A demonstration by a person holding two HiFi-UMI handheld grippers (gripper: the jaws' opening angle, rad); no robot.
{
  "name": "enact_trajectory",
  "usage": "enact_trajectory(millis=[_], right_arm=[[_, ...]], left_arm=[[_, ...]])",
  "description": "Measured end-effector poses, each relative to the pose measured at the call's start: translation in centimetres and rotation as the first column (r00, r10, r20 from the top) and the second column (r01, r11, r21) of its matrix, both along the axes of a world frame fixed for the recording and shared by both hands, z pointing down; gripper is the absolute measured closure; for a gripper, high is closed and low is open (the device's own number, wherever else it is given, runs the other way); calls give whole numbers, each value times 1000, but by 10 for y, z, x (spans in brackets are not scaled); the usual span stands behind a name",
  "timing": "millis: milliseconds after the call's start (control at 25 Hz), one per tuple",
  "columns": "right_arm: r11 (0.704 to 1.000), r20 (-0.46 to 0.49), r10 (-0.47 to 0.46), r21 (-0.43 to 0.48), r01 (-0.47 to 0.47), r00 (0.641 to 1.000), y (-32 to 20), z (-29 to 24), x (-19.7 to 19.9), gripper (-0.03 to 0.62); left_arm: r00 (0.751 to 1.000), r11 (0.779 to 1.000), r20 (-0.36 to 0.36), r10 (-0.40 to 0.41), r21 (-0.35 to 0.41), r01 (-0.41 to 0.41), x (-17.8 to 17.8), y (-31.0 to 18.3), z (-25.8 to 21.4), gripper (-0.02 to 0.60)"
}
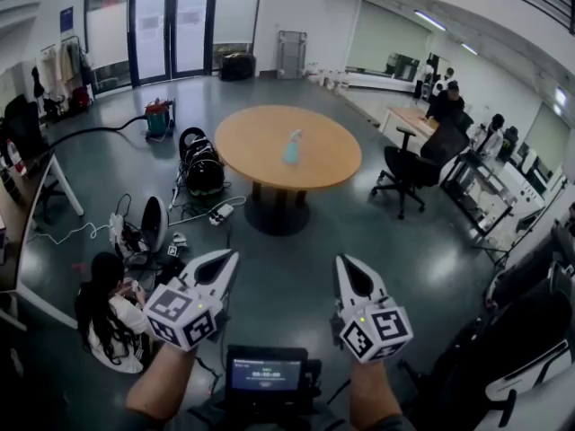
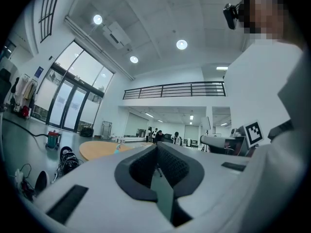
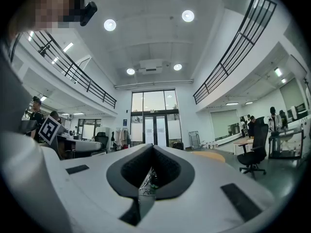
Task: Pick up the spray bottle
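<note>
A pale blue spray bottle (image 1: pixel 292 148) stands upright near the middle of a round wooden table (image 1: pixel 260 155), well ahead of both grippers. In the left gripper view the spray bottle (image 2: pixel 117 148) is a small blue shape on the far table (image 2: pixel 99 149). My left gripper (image 1: pixel 231 257) is held low at the lower left, jaws shut and empty. My right gripper (image 1: pixel 343 262) is beside it at the lower right, also shut and empty. Both point level across the open floor towards the table. The table edge (image 3: pixel 211 155) shows in the right gripper view; no bottle is visible there.
A black office chair (image 1: pixel 409 171) stands right of the table. Helmets, cables and a power strip (image 1: pixel 220 212) lie on the floor to its left. A person (image 1: pixel 112 317) sits on the floor at lower left. Desks with people line the right side.
</note>
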State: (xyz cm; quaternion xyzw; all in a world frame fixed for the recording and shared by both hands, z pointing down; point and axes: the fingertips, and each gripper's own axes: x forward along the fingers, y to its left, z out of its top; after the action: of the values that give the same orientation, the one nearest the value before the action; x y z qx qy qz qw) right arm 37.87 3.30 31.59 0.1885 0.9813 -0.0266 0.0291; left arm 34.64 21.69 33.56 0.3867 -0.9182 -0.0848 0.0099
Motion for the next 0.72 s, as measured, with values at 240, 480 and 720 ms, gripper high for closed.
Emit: enact_trajectory(millis=[240, 480, 720], right_arm=[[1000, -2, 17, -10, -17, 1000, 1, -1, 2, 588], [1000, 3, 17, 0, -17, 1000, 6, 0, 2, 586], [1000, 9, 24, 13, -24, 1000, 15, -2, 3, 586]], left_arm=[[1000, 1000, -3, 11, 4, -11, 1, 1, -1, 583], [1000, 1000, -3, 23, 7, -23, -1, 3, 0, 583], [999, 999, 1, 35, 12, -35, 0, 10, -1, 583]])
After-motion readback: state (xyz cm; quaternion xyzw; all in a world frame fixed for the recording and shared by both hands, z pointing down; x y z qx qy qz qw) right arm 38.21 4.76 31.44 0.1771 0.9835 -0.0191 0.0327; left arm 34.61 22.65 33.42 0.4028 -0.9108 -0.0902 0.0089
